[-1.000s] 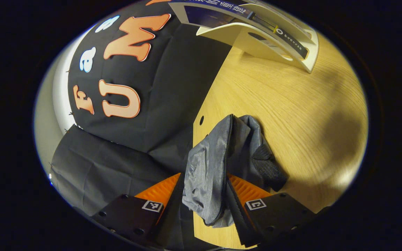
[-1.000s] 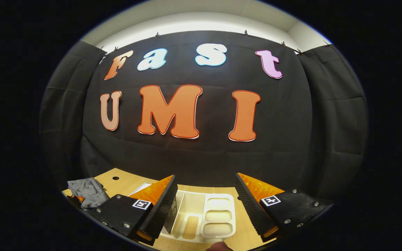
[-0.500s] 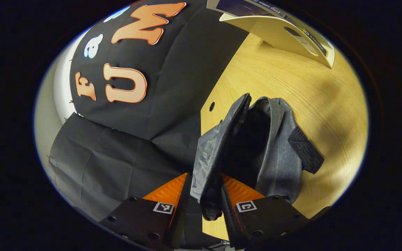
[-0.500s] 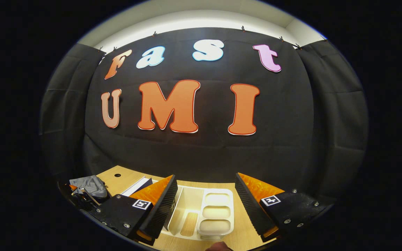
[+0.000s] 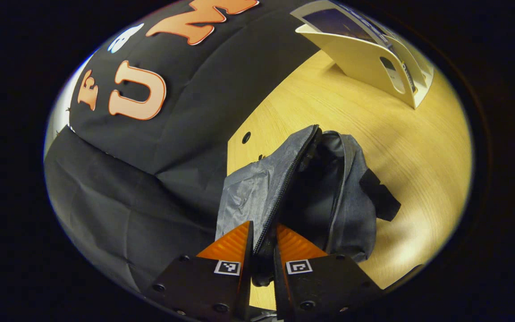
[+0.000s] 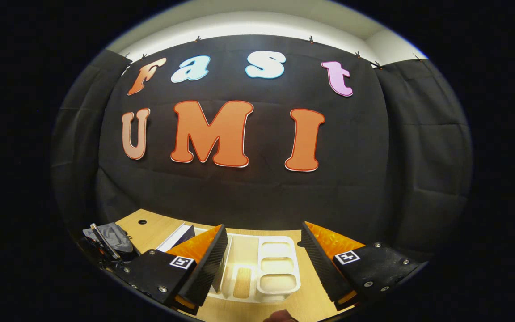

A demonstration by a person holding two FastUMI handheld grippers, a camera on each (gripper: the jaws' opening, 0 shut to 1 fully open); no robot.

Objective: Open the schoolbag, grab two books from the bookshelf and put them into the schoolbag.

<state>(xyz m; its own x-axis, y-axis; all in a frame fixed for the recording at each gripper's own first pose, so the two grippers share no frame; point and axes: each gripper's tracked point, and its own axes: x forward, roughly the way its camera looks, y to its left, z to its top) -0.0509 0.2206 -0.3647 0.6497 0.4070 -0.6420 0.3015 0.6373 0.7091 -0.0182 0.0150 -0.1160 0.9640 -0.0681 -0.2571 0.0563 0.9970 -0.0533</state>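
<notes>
The schoolbag [image 5: 329, 188] is open: its zip edge is parted and the dark inside shows. So the first step looks done, while both books are yet to be fetched, as nothing has hold of one and none can be seen in the bag.

The left claw [image 5: 263, 243] is nearly closed, its two fingers pinching the bag's zip edge between them and holding the mouth apart. The bag slumps on the table [image 5: 409, 156] at its left edge, near the back corner where a small hole sits in the wood, and it runs forward from the fingers.

The right claw [image 6: 264, 250] is wide apart and holds nothing. It hangs over the bookshelf [image 6: 275, 268], a pale rack standing toward the back edge of the table, with its compartments showing between the fingers. A dark book [image 6: 181, 235] leans at the rack's left side, just beside the left finger of that claw, not touched as far as I can tell. In this view the bag lies well off to the left.
</notes>
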